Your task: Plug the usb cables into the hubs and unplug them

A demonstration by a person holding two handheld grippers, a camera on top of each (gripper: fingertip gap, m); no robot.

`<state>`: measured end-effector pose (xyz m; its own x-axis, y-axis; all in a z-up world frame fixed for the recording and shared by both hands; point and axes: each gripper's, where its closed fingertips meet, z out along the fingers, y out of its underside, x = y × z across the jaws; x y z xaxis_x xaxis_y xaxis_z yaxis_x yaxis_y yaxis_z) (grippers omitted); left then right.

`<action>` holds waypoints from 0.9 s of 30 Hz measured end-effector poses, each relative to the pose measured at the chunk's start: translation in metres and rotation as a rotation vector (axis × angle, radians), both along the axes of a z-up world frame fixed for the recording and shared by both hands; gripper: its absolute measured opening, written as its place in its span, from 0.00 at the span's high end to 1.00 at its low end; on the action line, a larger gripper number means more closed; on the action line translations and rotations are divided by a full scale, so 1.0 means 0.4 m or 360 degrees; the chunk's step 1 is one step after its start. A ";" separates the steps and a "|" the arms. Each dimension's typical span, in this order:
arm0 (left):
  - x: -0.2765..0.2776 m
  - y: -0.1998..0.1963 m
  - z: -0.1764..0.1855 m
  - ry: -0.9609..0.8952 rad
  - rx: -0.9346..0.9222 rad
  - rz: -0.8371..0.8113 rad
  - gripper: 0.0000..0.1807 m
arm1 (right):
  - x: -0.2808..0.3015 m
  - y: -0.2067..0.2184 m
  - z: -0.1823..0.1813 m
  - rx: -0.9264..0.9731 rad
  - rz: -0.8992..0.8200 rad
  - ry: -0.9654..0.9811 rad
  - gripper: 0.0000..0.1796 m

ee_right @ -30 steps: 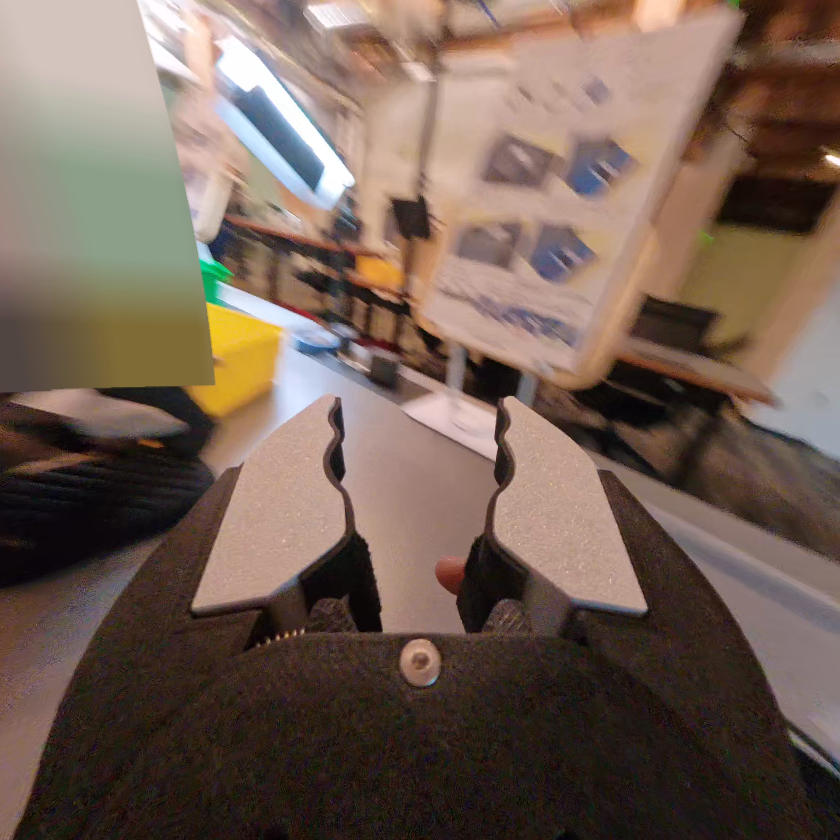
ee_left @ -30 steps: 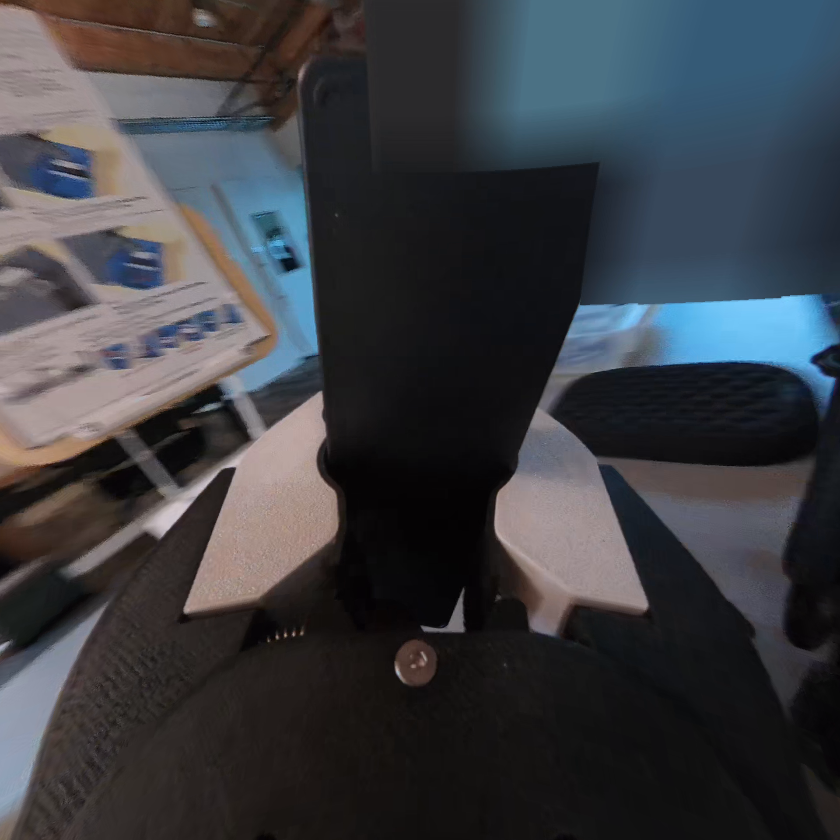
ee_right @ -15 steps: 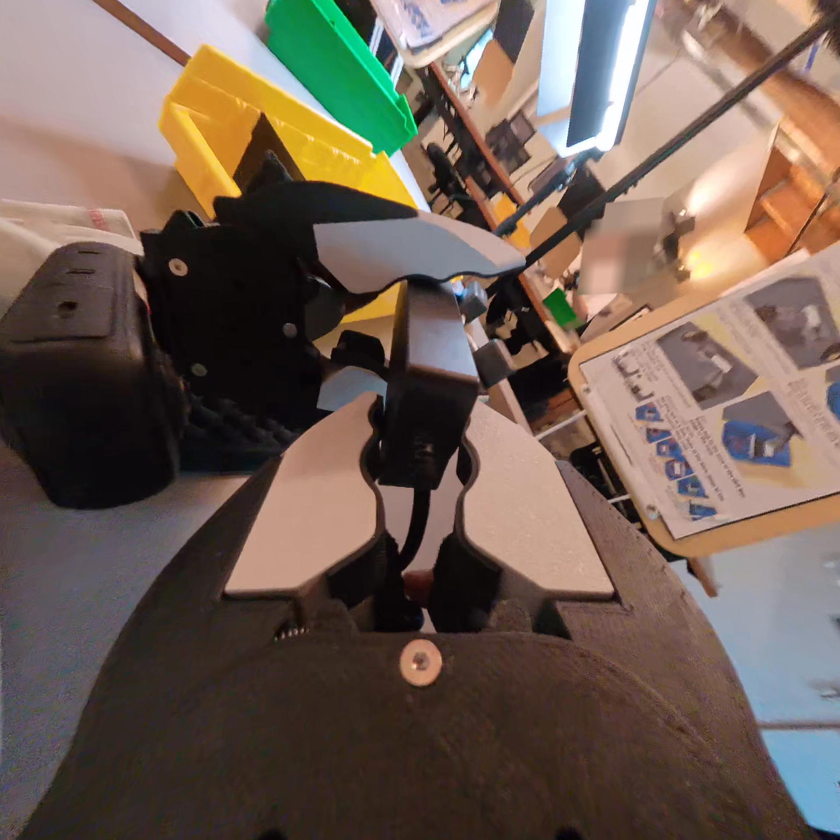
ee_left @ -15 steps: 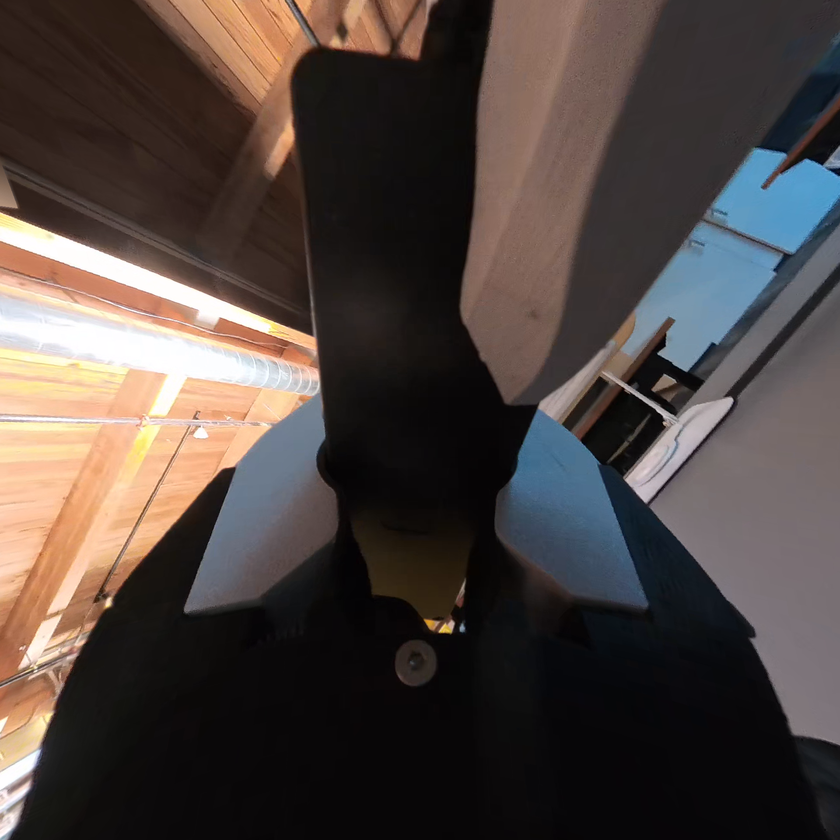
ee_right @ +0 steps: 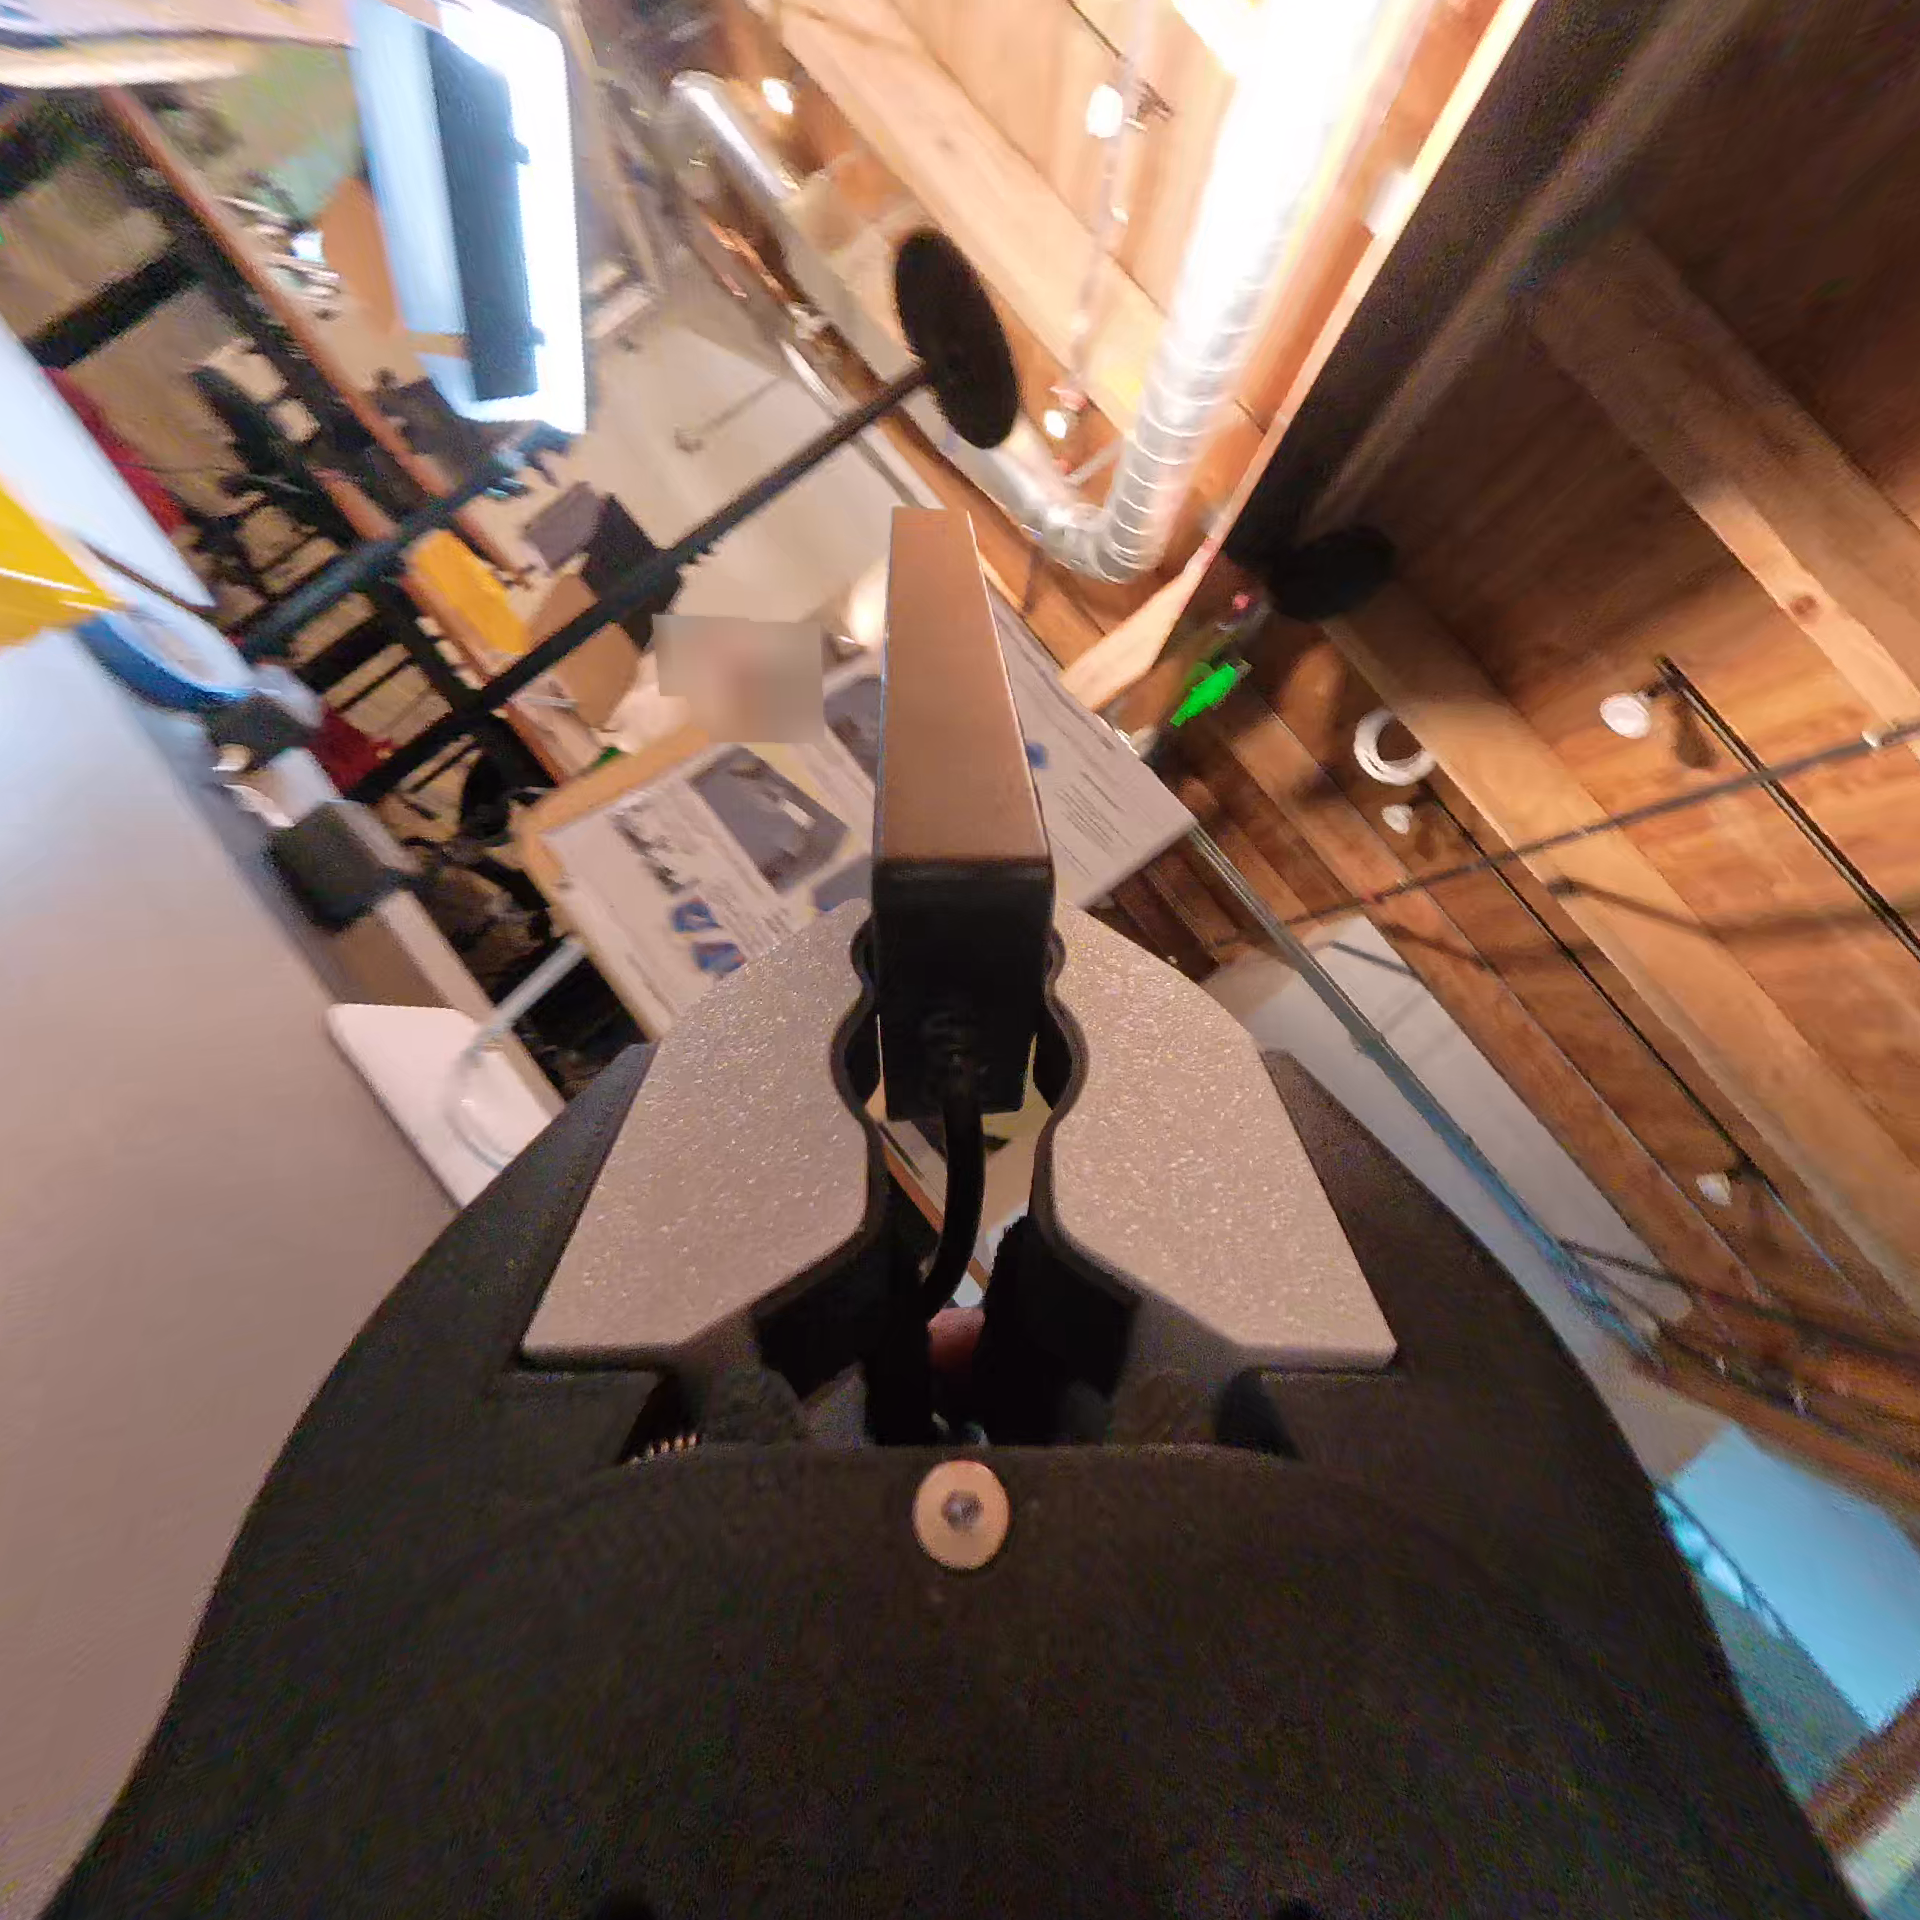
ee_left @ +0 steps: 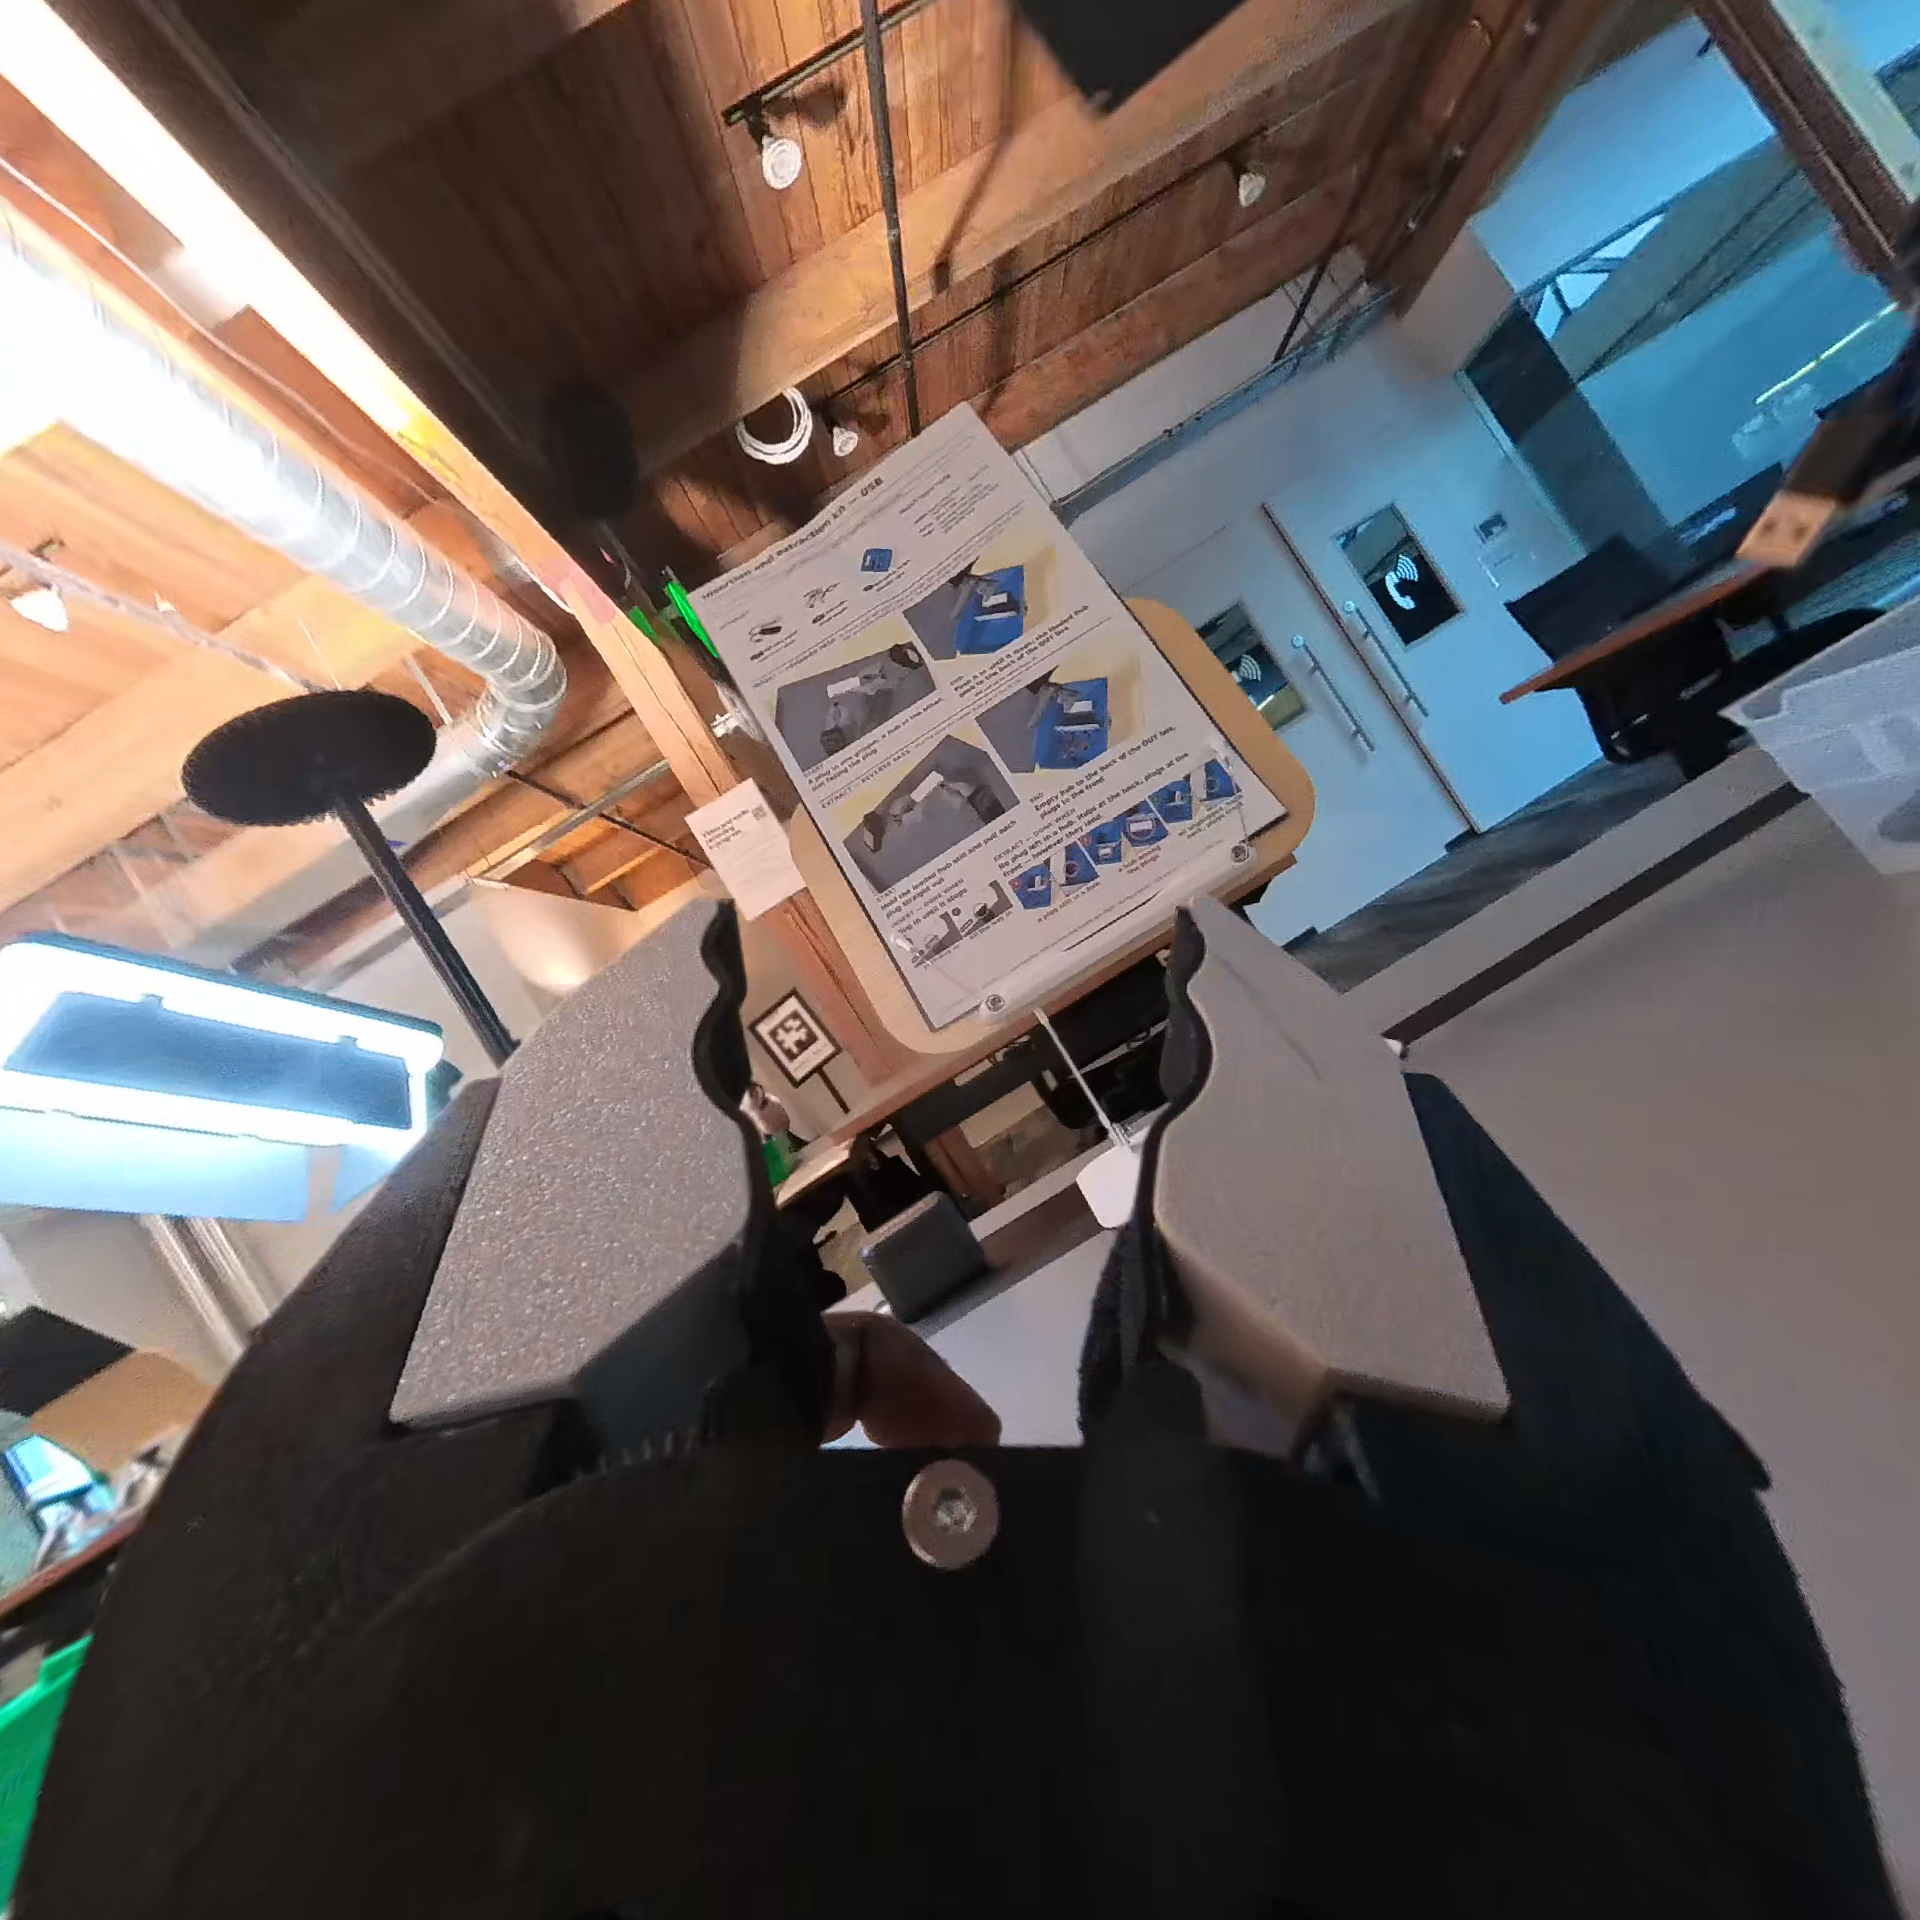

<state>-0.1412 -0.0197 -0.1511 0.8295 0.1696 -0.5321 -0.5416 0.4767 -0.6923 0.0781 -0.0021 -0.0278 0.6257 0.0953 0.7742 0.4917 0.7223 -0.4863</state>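
Hub (ee_right: 961,831), black and slim, was clamped between the right tool (ee_right: 958,1023) jaws, raised off the desk (ee_right: 156,1091), its cable (ee_right: 961,1184) trailing back. Left tool (ee_left: 956,1049) jaws stood apart, holding nothing. USB plug (ee_left: 1792,520) hung at far right of left view.

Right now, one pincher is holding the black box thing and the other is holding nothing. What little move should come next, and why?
Probably swing the open, empty left gripper toward the USB plug dangling at the upper right of its view and close on it. The right gripper is already shut on the black hub, whose cable runs back between the fingers, so the hub seems ready for a plug.
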 end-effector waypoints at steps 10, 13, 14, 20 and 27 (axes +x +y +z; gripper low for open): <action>-0.036 0.010 -0.001 -0.0238 -0.0079 -0.0115 0.60 | 0.392 0.405 -0.164 -0.0435 -0.0112 0.0393 0.86; -0.037 0.012 -0.002 -0.0251 -0.0090 -0.0131 0.61 | 0.478 0.467 -0.262 -0.0579 -0.0291 0.0445 0.86; -0.036 0.014 -0.004 -0.0243 -0.0096 -0.0130 0.61 | 0.496 0.478 -0.301 -0.0653 -0.0358 0.0386 0.86; -0.028 0.015 -0.013 -0.0221 -0.0118 -0.0149 0.62 | 0.521 0.466 -0.436 -0.0977 -0.0452 -0.0011 0.86; -0.039 0.019 -0.012 -0.0306 -0.0135 -0.0191 0.62 | 0.489 0.435 -0.464 -0.1245 -0.0276 -0.0319 0.86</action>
<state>-0.1570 -0.0120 -0.1557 0.9284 0.0249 -0.3709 -0.3391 0.4656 -0.8175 0.2737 0.1718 -0.2135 0.5383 0.5680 0.6226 0.6960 0.1169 -0.7085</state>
